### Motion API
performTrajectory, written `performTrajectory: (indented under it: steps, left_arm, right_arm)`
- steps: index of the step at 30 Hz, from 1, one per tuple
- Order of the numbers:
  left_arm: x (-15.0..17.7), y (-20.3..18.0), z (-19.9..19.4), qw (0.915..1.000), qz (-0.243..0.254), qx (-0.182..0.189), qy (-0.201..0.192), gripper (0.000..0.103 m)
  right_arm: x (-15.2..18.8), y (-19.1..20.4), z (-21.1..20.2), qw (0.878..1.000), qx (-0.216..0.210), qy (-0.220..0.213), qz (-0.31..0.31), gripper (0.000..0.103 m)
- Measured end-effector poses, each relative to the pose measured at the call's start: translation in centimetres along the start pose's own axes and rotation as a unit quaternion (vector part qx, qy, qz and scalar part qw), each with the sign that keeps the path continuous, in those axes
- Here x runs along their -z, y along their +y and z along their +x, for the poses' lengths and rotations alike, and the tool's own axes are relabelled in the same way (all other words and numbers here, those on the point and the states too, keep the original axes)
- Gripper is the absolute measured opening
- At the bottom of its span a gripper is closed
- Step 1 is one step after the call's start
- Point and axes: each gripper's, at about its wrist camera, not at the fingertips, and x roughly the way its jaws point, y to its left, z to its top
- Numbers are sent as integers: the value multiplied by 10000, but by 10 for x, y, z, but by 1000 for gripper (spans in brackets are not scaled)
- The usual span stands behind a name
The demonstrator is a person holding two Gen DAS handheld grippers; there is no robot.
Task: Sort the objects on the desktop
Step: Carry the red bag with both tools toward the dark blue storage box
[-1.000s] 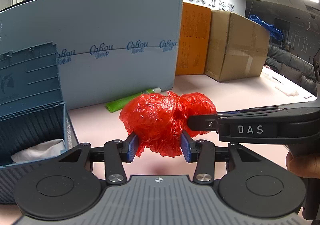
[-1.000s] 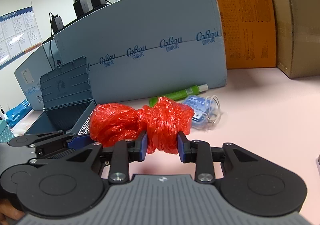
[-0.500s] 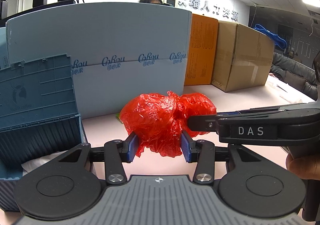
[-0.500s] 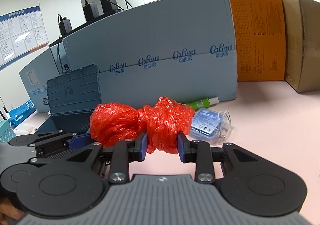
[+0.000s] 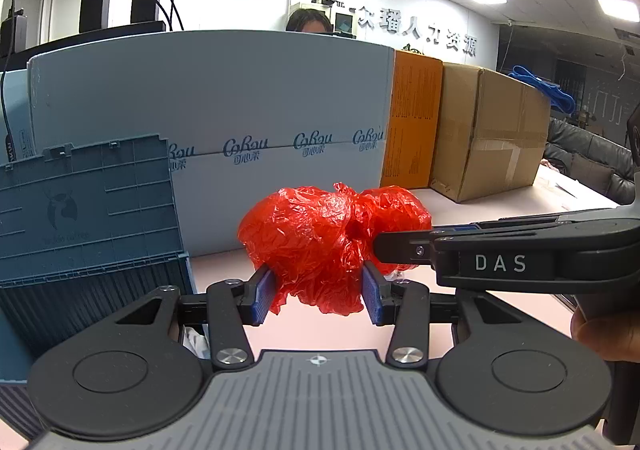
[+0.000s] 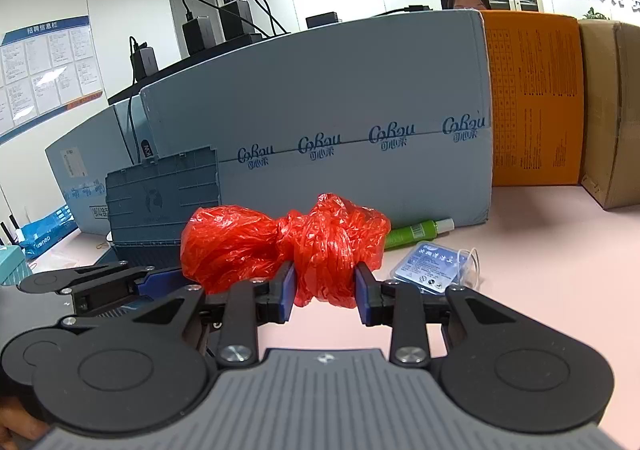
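A crumpled red plastic bag (image 5: pixel 320 234) hangs above the pink desk, held from both ends. My left gripper (image 5: pixel 318 292) is shut on its left lobe. My right gripper (image 6: pixel 324 290) is shut on its right lobe (image 6: pixel 332 250); the right gripper's fingers (image 5: pixel 404 248) reach in from the right in the left wrist view. A blue storage box (image 5: pixel 80 218) with its lid upright stands at the left, with white paper (image 5: pixel 196 342) inside. The left gripper (image 6: pixel 160 282) shows at the left in the right wrist view.
A green tube (image 6: pixel 420 230) and a blue packet with white string (image 6: pixel 432 266) lie on the desk by a tall grey-blue carton (image 6: pixel 340 122). An orange box (image 6: pixel 532 98) and a brown carton (image 5: pixel 488 134) stand at the back right.
Both grippers have risen with the red bag and shifted left toward the blue box. The green tube has dropped out of the left wrist view.
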Motion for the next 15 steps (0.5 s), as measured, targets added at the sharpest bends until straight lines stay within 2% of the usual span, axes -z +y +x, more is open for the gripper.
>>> performTrajectory:
  steps: [15]
  left_arm:
    - [1, 21, -16, 9999, 22, 29, -133, 39]
  right_arm:
    - [-1, 27, 2, 9999, 42, -120, -45, 34]
